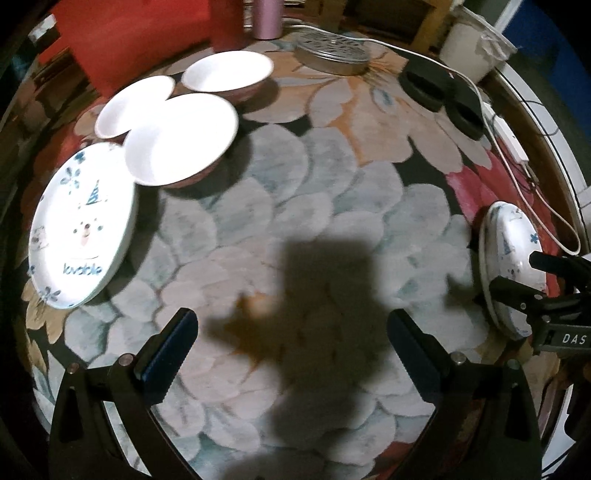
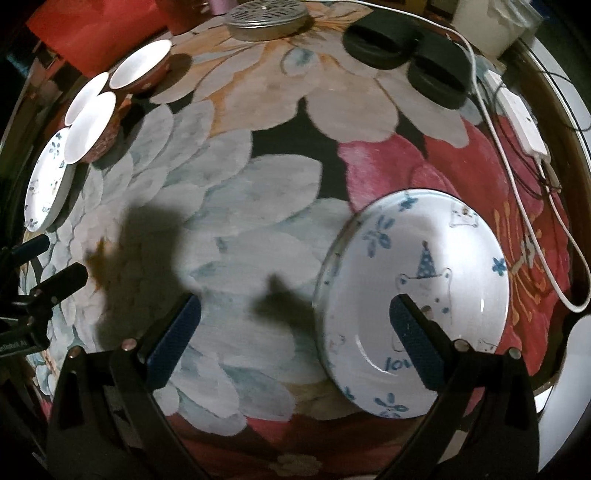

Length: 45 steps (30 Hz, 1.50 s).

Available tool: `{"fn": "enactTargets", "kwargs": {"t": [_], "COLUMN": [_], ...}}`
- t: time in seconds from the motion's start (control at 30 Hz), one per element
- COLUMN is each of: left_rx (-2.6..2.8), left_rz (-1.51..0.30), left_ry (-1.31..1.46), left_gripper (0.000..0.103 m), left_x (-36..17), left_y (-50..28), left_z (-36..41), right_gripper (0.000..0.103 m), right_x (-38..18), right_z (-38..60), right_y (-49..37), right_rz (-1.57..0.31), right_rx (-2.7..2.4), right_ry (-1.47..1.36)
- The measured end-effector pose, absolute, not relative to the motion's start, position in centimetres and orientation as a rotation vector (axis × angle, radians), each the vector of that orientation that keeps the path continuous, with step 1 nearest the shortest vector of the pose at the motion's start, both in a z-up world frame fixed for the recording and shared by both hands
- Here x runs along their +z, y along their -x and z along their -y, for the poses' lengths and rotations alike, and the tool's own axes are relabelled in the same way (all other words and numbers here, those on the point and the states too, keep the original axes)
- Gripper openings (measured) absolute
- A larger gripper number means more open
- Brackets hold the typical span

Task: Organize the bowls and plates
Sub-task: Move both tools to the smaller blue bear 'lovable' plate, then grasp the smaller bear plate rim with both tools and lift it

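A white plate with a blue bear print (image 1: 83,225) lies at the table's left edge. Three white bowls with reddish outsides (image 1: 181,138) (image 1: 135,105) (image 1: 229,74) cluster just behind it. My left gripper (image 1: 293,343) hangs open over the bare floral cloth, nothing between its fingers. A second bear plate (image 2: 413,295) rests at the right. My right gripper (image 2: 295,325) is open wide; its right finger (image 2: 413,343) hovers over this plate, the left finger over the cloth. From the left wrist view the right gripper (image 1: 532,277) sits at that plate's (image 1: 511,258) near side.
A round metal tin with a perforated lid (image 1: 332,51) stands at the back. Two black round objects (image 1: 424,86) (image 1: 465,114) lie at the back right. A white cable and power strip (image 1: 511,140) run along the right edge. A pink cylinder (image 1: 266,18) stands behind.
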<state>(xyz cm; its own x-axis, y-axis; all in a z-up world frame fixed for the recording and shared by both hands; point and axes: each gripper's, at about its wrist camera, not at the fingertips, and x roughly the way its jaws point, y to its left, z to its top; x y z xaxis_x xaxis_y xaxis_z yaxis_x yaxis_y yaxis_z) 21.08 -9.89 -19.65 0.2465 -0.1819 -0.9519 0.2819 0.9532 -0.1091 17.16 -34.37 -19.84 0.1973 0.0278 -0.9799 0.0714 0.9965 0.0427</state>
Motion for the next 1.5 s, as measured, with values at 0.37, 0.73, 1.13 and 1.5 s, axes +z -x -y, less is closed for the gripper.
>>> {"fn": "enactTargets", "kwargs": {"t": [0.37, 0.73, 1.13, 1.5], "left_rx": [-0.233, -0.132, -0.019, 0.028], "left_rz": [-1.267, -1.253, -1.199, -1.230], "left_ry": [-0.028, 0.077, 0.140, 0.160], "left_gripper": [0.102, 0.102, 0.102, 0.094], "left_x": [-19.5, -20.3, -20.9, -23.7], "left_y": [-21.8, -23.3, -27.3, -32.2], "left_z": [3.8, -3.6, -12.2, -17.0], "right_gripper": [0.103, 0.103, 0.103, 0.092], "right_x": [-18.4, -18.0, -19.6, -23.3], "right_z": [29.6, 23.4, 13.2, 8.5], "right_y": [-19.4, -22.0, -25.4, -27.6], "right_rz": [-1.363, -1.373, -1.376, -1.396], "right_rx": [0.030, 0.126, 0.287, 0.267], "right_ry": [-0.018, 0.037, 0.011, -0.201]}}
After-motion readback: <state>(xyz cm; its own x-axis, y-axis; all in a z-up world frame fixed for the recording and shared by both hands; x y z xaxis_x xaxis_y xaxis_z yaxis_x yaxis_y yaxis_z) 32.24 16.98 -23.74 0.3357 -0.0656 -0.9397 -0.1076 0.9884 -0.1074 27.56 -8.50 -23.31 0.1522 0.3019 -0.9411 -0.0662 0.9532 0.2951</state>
